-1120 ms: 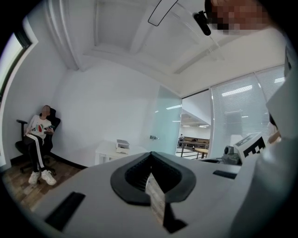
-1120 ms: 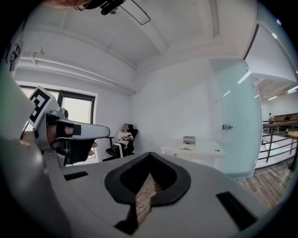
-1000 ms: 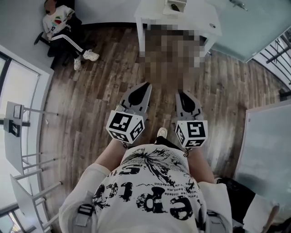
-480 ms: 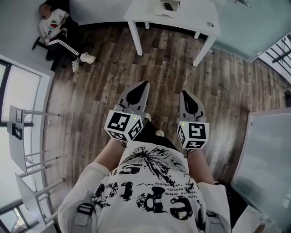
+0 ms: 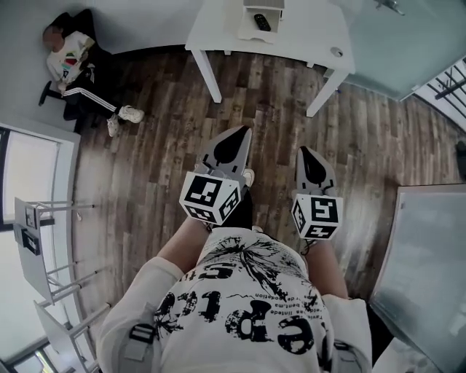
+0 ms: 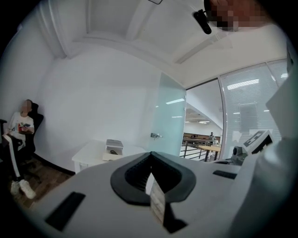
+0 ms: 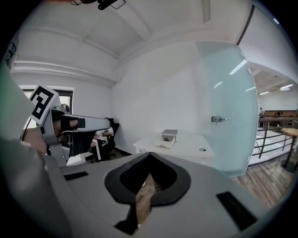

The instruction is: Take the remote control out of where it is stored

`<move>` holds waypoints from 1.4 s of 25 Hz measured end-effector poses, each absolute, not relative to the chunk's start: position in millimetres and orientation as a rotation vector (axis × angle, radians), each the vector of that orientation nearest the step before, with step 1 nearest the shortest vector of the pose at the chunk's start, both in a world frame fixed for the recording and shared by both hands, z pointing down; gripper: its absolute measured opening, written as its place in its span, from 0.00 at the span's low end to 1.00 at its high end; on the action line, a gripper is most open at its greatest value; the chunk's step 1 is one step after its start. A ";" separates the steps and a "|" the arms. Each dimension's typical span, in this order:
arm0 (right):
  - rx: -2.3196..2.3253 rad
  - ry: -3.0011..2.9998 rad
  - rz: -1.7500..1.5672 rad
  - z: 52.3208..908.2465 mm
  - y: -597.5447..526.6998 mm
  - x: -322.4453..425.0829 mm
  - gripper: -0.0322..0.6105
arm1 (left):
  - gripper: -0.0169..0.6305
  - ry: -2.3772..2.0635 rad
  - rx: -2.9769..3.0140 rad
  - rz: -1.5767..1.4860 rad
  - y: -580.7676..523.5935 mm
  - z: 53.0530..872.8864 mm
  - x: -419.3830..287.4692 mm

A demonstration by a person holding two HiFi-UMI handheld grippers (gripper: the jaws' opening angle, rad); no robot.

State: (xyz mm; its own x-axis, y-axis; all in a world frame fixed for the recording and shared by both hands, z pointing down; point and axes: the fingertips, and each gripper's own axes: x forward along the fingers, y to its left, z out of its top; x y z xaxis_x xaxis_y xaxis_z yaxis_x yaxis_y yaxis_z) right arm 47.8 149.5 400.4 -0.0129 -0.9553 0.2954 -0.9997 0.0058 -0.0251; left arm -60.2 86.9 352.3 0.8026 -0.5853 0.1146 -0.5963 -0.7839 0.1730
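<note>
Where both grippers hung over the wooden floor point(image 5: 145, 167), well apart from the white table point(image 5: 306, 29), the left gripper point(image 5: 240, 133) had its jaws fully together with nothing between them. The right gripper point(image 5: 305, 151) was likewise closed and empty. The remote control point(image 5: 261, 22) lay in a white holder point(image 5: 247, 29) on that table, untouched. A person point(image 5: 69, 58) sat against the far wall
</note>
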 end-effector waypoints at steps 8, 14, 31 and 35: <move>2.054 -2.031 0.277 377.5 10.7 68.9 0.04 | 0.04 -0.881 2.786 0.106 -53.3 346.1 -27.8; 2.071 -2.024 0.171 350.0 -71.8 90.5 0.04 | 0.04 -0.856 2.783 0.107 -137.6 346.2 -12.5; 2.063 -2.134 0.218 369.1 -204.2 203.7 0.04 | 0.04 -1.009 2.701 0.170 -256.8 380.0 67.1; 1.990 -2.211 0.142 353.4 -236.0 237.5 0.04 | 0.04 -1.078 2.666 0.171 -279.9 378.3 103.0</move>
